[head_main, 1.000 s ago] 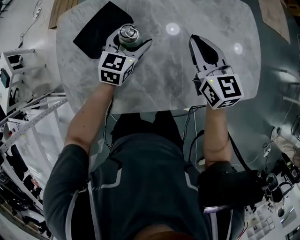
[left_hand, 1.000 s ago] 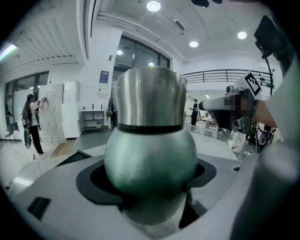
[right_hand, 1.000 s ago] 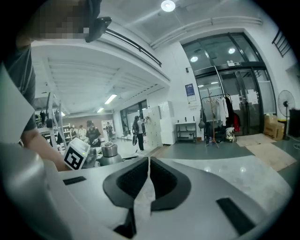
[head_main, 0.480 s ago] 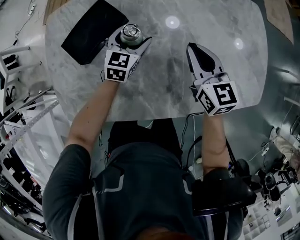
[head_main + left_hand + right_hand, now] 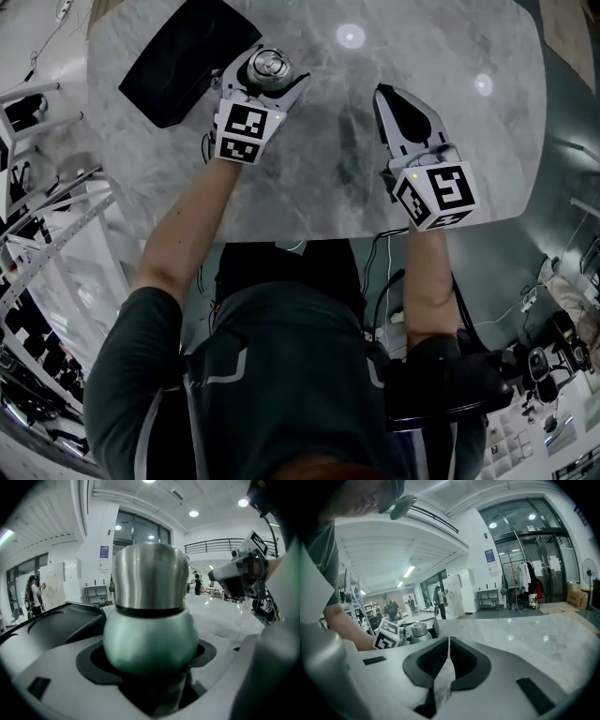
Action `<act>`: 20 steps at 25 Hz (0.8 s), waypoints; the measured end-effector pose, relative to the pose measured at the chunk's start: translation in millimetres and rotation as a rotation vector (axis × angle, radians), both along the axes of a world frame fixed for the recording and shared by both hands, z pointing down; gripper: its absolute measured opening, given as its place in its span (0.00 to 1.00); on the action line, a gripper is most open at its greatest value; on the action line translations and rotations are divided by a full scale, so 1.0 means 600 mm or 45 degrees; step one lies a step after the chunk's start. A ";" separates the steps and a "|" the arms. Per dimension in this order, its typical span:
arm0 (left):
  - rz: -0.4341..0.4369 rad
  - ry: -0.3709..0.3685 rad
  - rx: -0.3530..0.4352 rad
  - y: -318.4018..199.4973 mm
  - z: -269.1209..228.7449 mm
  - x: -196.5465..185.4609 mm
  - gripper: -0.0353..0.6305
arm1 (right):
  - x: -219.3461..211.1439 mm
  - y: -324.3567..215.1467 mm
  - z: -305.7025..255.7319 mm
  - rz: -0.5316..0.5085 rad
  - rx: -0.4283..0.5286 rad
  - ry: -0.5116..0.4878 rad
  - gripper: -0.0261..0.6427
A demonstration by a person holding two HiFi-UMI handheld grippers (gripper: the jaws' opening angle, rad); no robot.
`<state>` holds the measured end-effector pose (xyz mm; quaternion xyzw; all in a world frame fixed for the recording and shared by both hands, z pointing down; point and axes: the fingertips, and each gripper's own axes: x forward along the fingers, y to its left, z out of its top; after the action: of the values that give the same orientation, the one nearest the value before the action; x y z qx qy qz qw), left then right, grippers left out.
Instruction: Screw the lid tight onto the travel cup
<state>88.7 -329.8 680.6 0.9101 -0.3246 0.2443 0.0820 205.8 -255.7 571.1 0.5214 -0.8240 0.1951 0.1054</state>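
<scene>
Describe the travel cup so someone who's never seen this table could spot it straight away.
Start at the grey marble table and find the black mat at its far left corner. Right beside the mat, the left gripper clamps the travel cup. It is the only vessel there: rounded green body, shiny steel top.

Dark short-sleeved shirt (image 5: 281, 375) with pale piping; white left gripper (image 5: 273, 66) and right gripper (image 5: 380, 94)

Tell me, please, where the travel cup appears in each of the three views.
Head view: travel cup, upper left.
Left gripper view: travel cup fills the centre.
Right gripper view: travel cup small, left of centre.
Shared landmark: the marble table.
</scene>
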 end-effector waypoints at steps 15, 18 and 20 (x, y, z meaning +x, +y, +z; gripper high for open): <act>0.046 -0.102 -0.084 0.027 0.031 -0.022 0.65 | -0.032 0.028 -0.025 -0.056 -0.015 -0.013 0.09; 0.034 -0.101 -0.142 0.035 0.037 -0.028 0.66 | -0.033 0.039 -0.039 -0.066 -0.012 -0.022 0.09; 0.005 -0.122 -0.181 0.049 0.036 -0.042 0.66 | -0.035 0.051 -0.052 -0.073 -0.012 -0.024 0.09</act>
<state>63.5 -300.6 702.4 0.8898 -0.3084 0.3102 0.1302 185.0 -225.0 539.7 0.4952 -0.8386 0.2008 0.1056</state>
